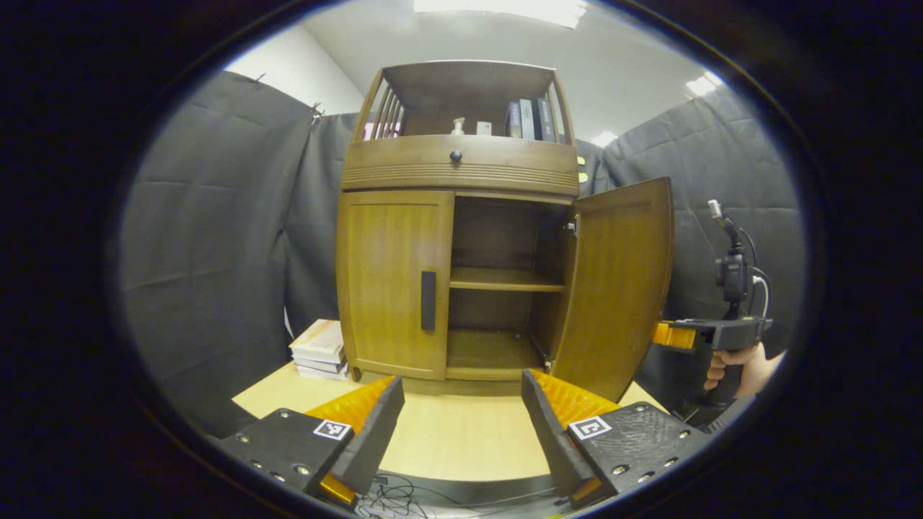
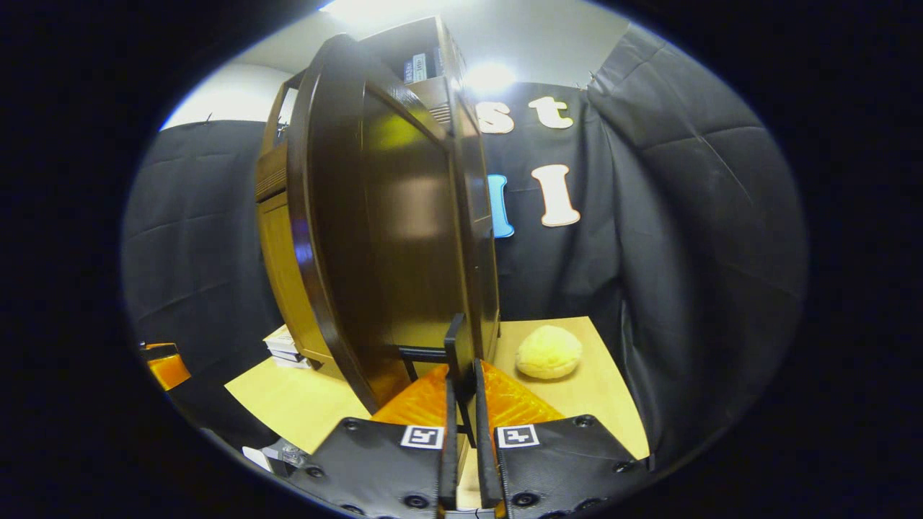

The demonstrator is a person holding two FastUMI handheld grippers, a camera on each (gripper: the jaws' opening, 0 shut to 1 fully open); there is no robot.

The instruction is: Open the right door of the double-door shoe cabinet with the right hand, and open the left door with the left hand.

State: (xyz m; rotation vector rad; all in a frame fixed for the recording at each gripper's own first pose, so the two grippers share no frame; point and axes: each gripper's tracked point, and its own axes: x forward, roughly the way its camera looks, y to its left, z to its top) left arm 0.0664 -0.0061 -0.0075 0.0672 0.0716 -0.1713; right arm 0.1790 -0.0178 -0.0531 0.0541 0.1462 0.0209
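The wooden shoe cabinet (image 1: 461,169) stands on the table ahead of me. Its left door (image 1: 386,274) is closed, with a dark vertical handle (image 1: 428,300) at its inner edge. The right door (image 1: 620,281) is swung wide, baring two inner shelves (image 1: 505,280). My left gripper (image 1: 463,386) hovers open low in front of the cabinet, nothing between its fingers. In the right gripper view the right door (image 2: 389,238) stands edge-on, and my right gripper (image 2: 463,386) is shut on its dark handle (image 2: 456,344). A hand (image 1: 735,367) holds that gripper (image 1: 674,335) behind the open door.
A stack of books (image 1: 321,349) lies on the light table (image 1: 461,440) left of the cabinet. A pale yellow round soft thing (image 2: 548,352) sits on the table right of the cabinet. The upper shelf holds books (image 1: 530,119) and a small bottle (image 1: 457,126). Black cloth walls close in all round.
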